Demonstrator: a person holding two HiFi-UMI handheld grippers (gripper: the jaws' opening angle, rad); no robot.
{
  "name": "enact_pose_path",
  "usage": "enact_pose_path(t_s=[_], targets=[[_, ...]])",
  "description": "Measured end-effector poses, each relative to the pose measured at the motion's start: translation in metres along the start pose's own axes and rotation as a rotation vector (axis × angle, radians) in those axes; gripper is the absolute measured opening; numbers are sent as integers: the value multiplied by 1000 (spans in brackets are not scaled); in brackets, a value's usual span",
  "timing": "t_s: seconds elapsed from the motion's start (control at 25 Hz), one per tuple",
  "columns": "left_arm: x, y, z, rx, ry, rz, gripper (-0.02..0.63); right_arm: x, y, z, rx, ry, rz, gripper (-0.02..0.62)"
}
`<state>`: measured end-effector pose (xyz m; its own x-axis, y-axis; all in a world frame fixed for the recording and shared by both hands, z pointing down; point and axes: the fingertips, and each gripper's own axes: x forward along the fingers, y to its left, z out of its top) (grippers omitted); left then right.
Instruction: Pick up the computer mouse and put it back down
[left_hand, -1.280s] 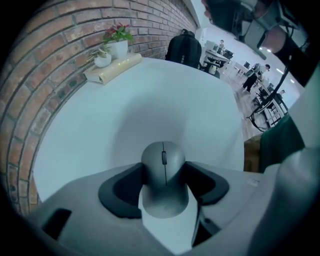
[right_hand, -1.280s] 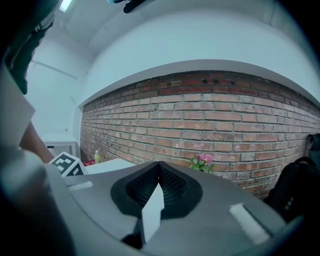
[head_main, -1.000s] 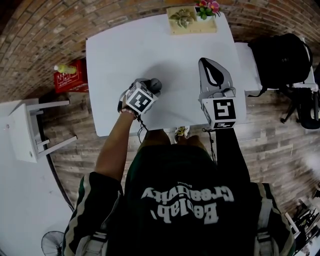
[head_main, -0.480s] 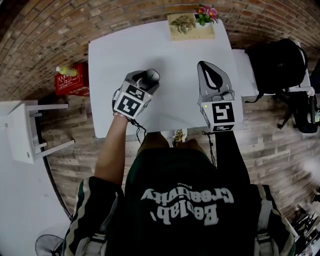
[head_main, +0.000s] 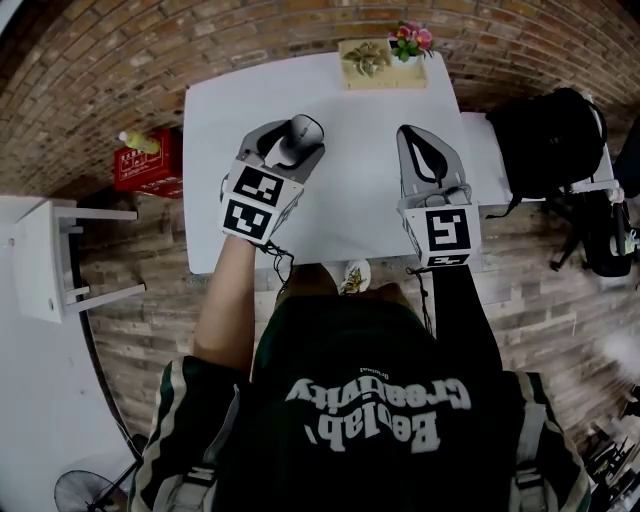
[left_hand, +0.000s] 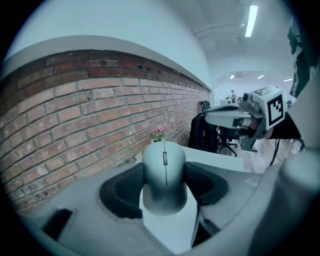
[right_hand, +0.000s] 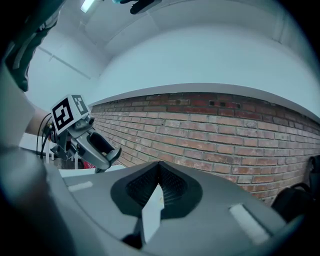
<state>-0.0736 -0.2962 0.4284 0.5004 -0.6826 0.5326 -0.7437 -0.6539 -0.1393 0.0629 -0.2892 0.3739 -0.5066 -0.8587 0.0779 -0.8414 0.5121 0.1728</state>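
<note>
Gripping the computer mouse (left_hand: 164, 172) by its sides in the part-spread left gripper (head_main: 290, 145), above the table (head_main: 350, 100); holding the right gripper (right_hand: 159, 170) closed, empty

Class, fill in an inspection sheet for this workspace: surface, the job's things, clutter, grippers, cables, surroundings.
Surface: white table, bare apart from its far edge.
Job's things: grey computer mouse, held off the table.
Clutter: wooden tray with a plant and pink flowers at the far edge.
Grippers: left hand-held gripper shut on the computer mouse; right hand-held gripper shut, empty.
Cables: left cable and right cable hang by the near edge.
Surroundings: brick wall, red crate, black backpack.
</note>
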Motion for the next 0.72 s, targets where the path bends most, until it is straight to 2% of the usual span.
enact_pose_path(t_s=[0.2, 0.48, 0.72], targets=[[-20, -1, 33, -1, -99, 38, 264, -9, 3, 15, -19, -26, -2, 14], [-49, 3, 67, -49, -243, 90, 264, -16, 2, 37, -47, -62, -22, 14], [-74, 1, 100, -56, -379, 136, 264, -19, -2, 42, -61, -70, -36, 14]])
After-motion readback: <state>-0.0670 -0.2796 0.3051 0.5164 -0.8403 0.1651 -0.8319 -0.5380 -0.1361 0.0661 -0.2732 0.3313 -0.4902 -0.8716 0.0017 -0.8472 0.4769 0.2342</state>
